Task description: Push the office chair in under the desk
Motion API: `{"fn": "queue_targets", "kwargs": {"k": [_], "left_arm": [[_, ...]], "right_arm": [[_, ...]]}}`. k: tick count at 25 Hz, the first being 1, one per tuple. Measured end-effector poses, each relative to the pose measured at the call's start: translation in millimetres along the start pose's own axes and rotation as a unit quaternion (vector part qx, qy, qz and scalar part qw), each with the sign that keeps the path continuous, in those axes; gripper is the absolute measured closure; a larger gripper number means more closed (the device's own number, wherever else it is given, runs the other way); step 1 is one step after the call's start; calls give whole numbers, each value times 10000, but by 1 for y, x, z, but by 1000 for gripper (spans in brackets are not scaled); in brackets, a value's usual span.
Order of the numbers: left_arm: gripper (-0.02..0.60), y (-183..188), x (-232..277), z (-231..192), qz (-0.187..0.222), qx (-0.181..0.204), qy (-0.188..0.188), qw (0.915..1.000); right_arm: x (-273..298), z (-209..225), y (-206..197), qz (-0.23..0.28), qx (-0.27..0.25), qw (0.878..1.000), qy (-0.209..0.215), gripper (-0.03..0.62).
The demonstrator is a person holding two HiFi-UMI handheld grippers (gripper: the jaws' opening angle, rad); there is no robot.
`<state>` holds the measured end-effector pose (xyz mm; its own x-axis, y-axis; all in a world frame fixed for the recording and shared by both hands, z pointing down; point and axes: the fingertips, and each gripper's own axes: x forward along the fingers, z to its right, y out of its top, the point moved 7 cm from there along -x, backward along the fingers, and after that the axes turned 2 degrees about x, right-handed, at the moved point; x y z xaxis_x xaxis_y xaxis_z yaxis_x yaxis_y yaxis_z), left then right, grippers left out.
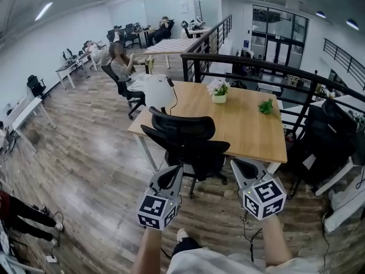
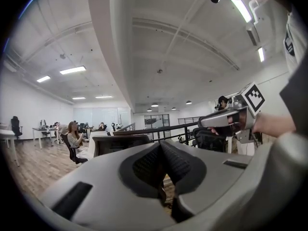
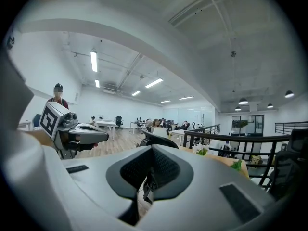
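The office chair (image 1: 188,144) is seen at the desk's (image 1: 251,136) near edge. The left gripper (image 1: 173,172) and right gripper (image 1: 238,165) are held with jaws pressed together.

Left gripper (image 1: 170,176) and right gripper (image 1: 244,167): grey moulded shells with black recessed slots on top and black ribbed pads (image 2: 144,166). Each carries a cube (image 1: 155,211) faced with black-and-white square markers. Operator: forearms bare, pale top (image 1: 211,262), dark trouser leg (image 1: 185,246), white shoe (image 1: 181,233).
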<state>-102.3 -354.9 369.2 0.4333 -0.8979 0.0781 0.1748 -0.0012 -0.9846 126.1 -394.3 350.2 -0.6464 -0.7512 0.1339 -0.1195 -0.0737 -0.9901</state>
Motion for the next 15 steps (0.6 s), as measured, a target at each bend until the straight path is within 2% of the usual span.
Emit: {"fn": "queue_targets", "kwargs": {"k": [15], "left_arm": [[565, -9, 9, -5, -105, -94, -16, 9999]], "right_arm": [[12, 0, -6, -114, -25, 9999, 6, 574]]}}
